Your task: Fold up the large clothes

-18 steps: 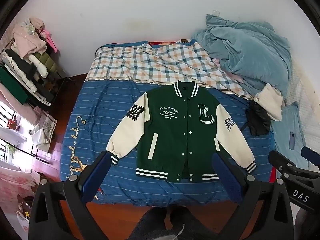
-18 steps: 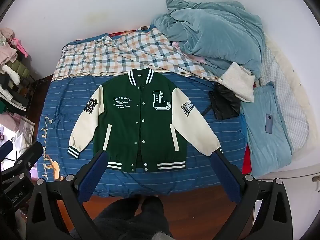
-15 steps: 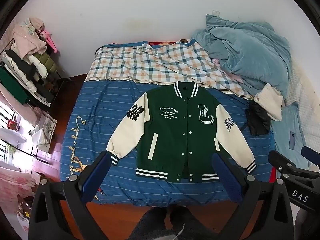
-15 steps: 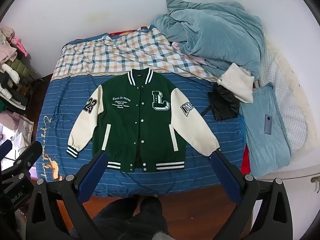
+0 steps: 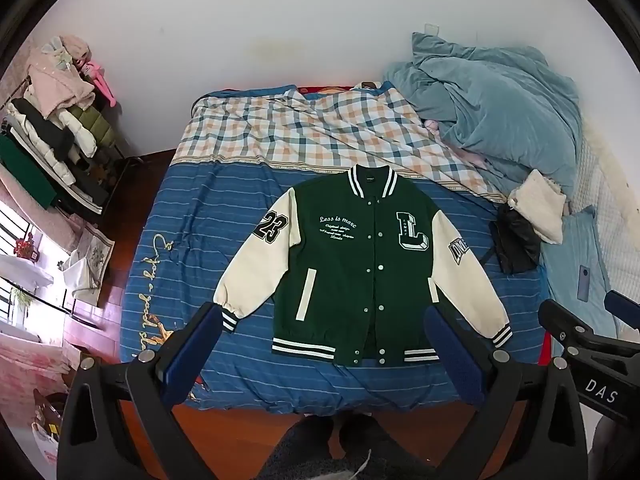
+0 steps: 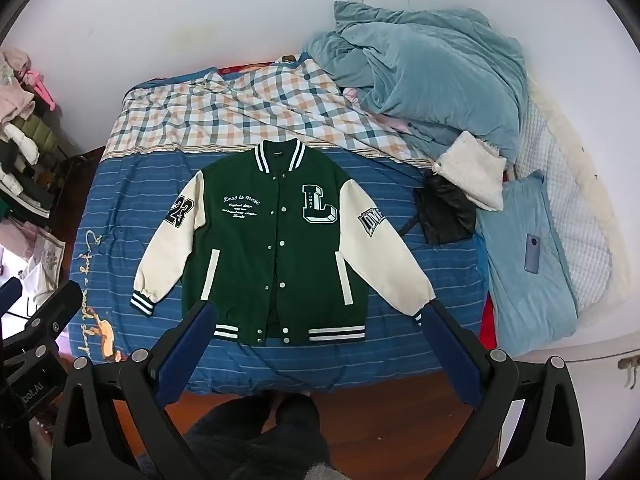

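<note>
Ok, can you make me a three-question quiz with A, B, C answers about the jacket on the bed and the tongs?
1. Where does the jacket lie?
A. on the striped blue sheet
B. on the floor
C. on the crumpled blue blanket

2. What colour are its sleeves?
A. red
B. cream
C. black

3. How do the left tongs and right tongs stand?
A. both shut on the jacket
B. one shut
C. both open, holding nothing

Answers: 1 A, striped blue sheet shows around it; 2 B, pale sleeves beside the green body; 3 C, the blue pads stand wide apart with nothing held.
</note>
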A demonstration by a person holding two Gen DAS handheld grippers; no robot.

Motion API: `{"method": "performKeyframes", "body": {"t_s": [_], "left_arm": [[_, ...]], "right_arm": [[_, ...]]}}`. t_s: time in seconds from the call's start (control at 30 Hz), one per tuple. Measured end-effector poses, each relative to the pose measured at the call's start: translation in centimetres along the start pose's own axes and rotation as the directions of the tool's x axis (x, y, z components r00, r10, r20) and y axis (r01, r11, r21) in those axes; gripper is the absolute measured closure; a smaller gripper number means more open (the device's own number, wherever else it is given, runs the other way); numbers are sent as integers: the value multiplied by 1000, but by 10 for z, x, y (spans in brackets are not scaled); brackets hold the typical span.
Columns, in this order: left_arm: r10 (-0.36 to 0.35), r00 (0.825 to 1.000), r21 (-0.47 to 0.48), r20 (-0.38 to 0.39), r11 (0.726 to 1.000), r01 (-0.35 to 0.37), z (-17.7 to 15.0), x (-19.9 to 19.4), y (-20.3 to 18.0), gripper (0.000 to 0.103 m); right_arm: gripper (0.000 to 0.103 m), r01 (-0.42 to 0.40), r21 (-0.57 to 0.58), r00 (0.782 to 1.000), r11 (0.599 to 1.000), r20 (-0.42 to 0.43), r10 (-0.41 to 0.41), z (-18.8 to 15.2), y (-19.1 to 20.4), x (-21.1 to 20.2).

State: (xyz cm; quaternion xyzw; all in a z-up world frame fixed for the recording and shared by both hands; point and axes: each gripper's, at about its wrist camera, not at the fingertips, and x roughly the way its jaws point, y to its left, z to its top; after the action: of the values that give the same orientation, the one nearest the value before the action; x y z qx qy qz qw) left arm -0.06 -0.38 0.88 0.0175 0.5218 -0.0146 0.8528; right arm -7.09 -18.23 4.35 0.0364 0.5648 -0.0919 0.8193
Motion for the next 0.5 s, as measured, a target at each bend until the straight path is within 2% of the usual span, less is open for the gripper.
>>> {"method": "performKeyframes", "body": {"t_s": [0.5], "left_arm": [[5,1000,-5,5,1000,-5,14,-8,-1,0]], "right_arm": [[0,1,0,1000,1000,4,-1,2,-3,-7]]}}
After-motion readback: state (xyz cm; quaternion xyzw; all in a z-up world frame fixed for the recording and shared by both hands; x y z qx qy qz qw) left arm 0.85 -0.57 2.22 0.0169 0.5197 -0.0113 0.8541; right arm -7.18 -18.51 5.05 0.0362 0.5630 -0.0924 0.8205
